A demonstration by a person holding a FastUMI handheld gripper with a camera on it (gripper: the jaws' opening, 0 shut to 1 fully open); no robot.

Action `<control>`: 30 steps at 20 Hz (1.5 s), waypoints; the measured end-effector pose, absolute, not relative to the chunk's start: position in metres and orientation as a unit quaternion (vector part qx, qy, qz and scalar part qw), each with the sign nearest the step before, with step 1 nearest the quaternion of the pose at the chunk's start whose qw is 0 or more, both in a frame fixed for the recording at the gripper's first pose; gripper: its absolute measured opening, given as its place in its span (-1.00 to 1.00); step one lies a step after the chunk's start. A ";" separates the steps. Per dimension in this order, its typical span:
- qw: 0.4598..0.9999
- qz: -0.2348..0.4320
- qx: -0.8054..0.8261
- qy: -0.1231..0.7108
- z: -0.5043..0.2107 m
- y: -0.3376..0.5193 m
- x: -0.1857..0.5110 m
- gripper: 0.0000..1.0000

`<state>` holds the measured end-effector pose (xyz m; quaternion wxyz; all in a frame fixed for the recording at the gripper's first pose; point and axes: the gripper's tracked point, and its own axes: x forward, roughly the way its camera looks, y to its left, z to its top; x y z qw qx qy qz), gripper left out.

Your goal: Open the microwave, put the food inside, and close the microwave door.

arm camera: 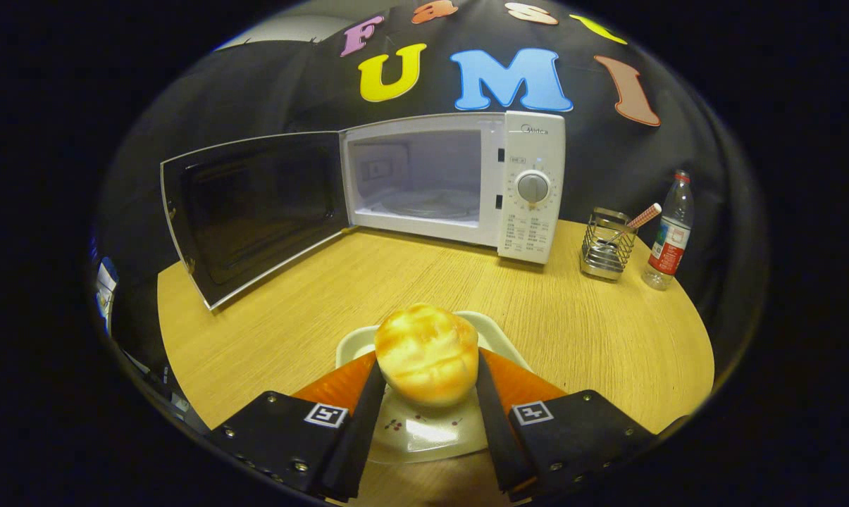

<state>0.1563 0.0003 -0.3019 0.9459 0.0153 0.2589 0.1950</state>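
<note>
So we're sitting with the gripper (428, 394) clamped on the bun (428, 353), one finger pressing each side of it. The bun is roundish, so no real long axis to speak of; its domed top is facing up, and it's sitting just over the small white plate (424, 429) on the wooden table (325, 296). Beyond the fingers, the microwave (459, 183) is standing at the back of the table, facing us, its door (255, 211) swinging wide open to the left and the cavity showing. Off to its right we're seeing a wire holder (607, 250) and a plastic bottle (671, 232), side by side.
</note>
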 end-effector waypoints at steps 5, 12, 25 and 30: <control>0.950 0.184 0.096 0.233 -0.266 0.015 0.164 0.17; 0.954 0.193 0.140 0.180 -0.224 0.052 0.185 0.17; 0.953 0.105 0.244 0.149 -0.203 0.121 0.296 0.17; 0.938 0.079 0.295 0.163 -0.224 0.147 0.348 0.16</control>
